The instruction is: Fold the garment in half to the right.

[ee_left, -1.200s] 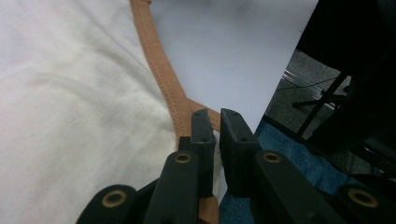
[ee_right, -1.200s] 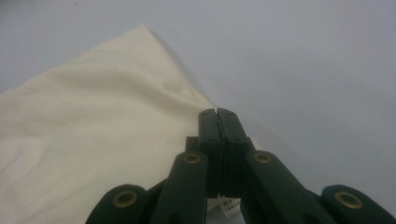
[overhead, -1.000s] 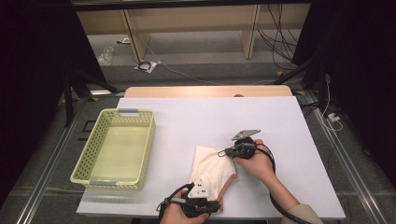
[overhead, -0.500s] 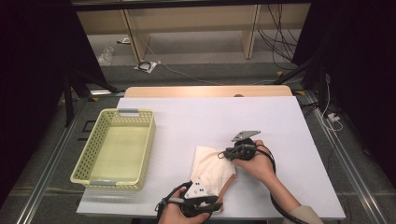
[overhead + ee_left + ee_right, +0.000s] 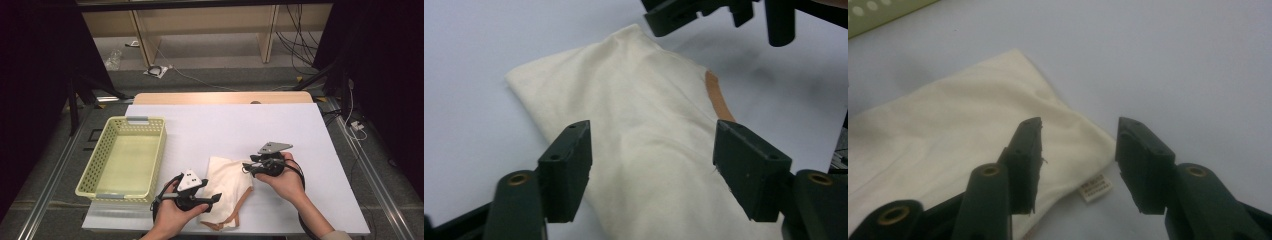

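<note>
Both grippers' jaws just opened, cloth (image 5: 226,186) released

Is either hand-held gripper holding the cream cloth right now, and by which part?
Nothing is held. Both the left hand-held gripper and right hand-held gripper have just opened; the cream cloth lies flat, untouched by the pads.

On the white table (image 5: 300,130): one folded cream cloth (image 5: 227,182) near the front edge, one yellow basket (image 5: 100,165) at the left edge, and two handheld grippers, left (image 5: 212,199) and right (image 5: 246,167).
</note>
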{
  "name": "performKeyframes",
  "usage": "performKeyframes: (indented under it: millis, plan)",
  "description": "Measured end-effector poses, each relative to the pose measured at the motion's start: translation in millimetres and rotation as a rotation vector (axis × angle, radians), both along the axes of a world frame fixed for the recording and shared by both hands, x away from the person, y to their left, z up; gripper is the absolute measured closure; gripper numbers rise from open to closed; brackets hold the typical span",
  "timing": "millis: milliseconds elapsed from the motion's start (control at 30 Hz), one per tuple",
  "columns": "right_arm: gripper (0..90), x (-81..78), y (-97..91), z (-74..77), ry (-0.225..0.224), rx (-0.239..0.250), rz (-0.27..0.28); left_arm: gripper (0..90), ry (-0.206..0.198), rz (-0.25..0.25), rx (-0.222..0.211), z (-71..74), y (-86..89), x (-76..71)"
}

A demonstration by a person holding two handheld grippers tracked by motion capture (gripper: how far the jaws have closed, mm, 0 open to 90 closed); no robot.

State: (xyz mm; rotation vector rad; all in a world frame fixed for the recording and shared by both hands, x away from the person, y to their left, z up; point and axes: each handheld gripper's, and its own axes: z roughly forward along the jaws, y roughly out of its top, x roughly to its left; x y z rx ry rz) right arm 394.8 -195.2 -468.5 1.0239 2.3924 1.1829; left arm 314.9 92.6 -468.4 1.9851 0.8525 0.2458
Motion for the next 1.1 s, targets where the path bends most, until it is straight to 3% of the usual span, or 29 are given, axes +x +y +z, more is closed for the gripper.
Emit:
performKeyframes:
  millis: [133,500,767,1100]
  plan:
    - [49.7,-13.7,-9.1,-0.9,-0.01,-0.002,0.001,29.9,0.007,-0.001,-0.021,-1.0,5.1,3.3]
    - [40.2,-45.9,-33.6,-2.5,-0.007,0.039,-0.035,26.6,0.023,-0.002,-0.024,-5.0,14.5,6.2]
    - [31.6,-59.0,-40.4,-4.2,-0.006,0.068,-0.058,26.3,0.022,-0.012,-0.032,-4.0,14.2,5.5]
    - [29.0,-65.6,-44.3,-5.6,-0.016,0.086,-0.07,26.9,0.019,-0.023,-0.029,-4.1,12.1,5.2]
